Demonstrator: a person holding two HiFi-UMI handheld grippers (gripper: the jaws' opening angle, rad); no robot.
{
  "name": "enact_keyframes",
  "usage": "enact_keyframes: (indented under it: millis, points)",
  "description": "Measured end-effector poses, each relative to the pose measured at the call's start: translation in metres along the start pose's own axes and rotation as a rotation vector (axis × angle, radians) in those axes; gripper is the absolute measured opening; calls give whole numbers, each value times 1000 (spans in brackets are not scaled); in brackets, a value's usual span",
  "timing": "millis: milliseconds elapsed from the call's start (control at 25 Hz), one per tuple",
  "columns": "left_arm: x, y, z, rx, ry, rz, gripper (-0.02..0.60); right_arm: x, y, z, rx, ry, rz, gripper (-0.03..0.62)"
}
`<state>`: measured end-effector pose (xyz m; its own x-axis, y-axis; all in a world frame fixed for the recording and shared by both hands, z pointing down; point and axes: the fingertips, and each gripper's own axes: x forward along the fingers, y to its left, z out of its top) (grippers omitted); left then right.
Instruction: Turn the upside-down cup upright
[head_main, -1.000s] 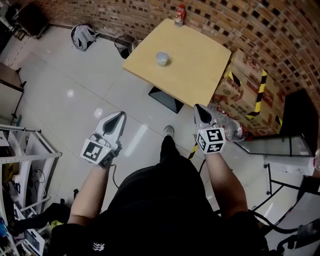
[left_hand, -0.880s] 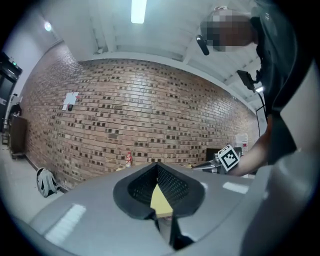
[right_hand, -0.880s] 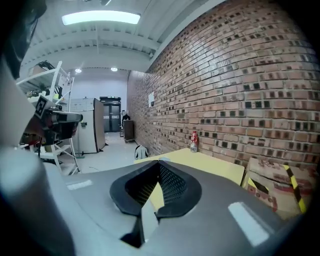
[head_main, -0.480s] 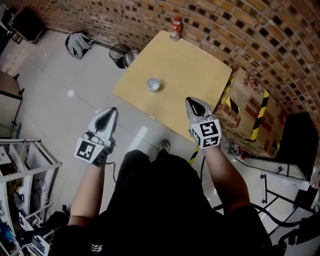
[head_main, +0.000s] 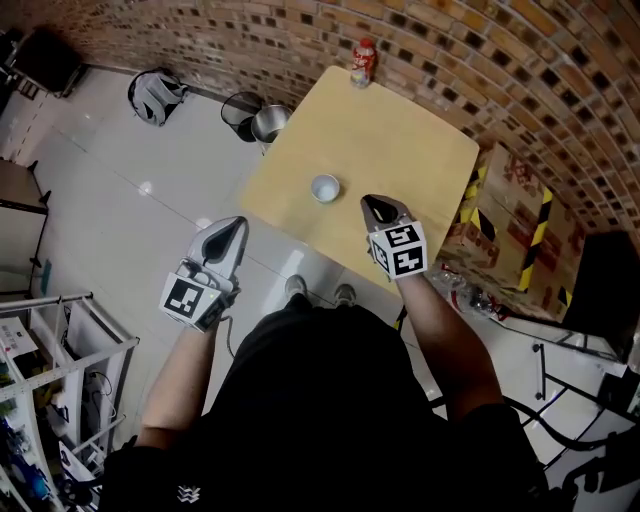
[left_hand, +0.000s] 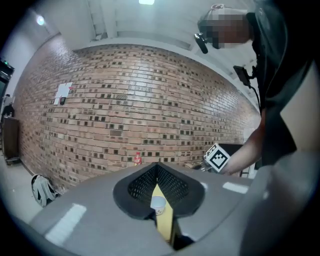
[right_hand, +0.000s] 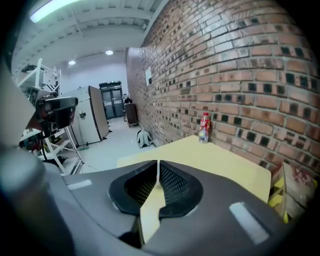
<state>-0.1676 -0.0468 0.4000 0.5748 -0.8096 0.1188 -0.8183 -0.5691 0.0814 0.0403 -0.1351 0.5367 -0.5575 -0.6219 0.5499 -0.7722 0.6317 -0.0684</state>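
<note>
Right gripper (head_main: 374, 206) advanced over table (head_main: 400, 130) beside cup (head_main: 324, 188), jaws opening, empty, left gripper (head_main: 234, 232) closed, empty

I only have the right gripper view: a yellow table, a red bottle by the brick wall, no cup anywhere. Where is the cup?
Observer: In the head view the cup stands on the table, just left of the right gripper and outside your frame.
Operator: My jaws are just opening, with nothing between them. Where is the left gripper?
Observer: The left gripper is off the table's near-left edge, over the floor.
Operator: Does its camera catch the cup?
Observer: Yes. The left gripper view shows the cup through the gap below its closed tips, with the bottle beyond it by the wall.
</note>
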Motion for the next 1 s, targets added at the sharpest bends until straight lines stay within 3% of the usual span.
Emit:
enact_keyframes:
  millis: [160, 280, 360, 760, 1000]
  points:
    - [4, 18, -7, -1, 29, -25, 0, 43, 3, -17, 52, 96, 25, 26]
    - [7, 29, 7, -6, 1, -15, 0, 66, 5, -23, 84, 163, 55, 34]
    - [6, 38, 14, -8, -15, 9, 0, 77, 6, -29, 121, 203, 78, 72]
    - [-19, 59, 1, -36, 11, 115, 0, 109, -2, -45, 168, 291, 66, 81]
    - [-26, 66, 3, -36, 12, 142, 0, 117, -4, -56, 257, 340, 59, 77]
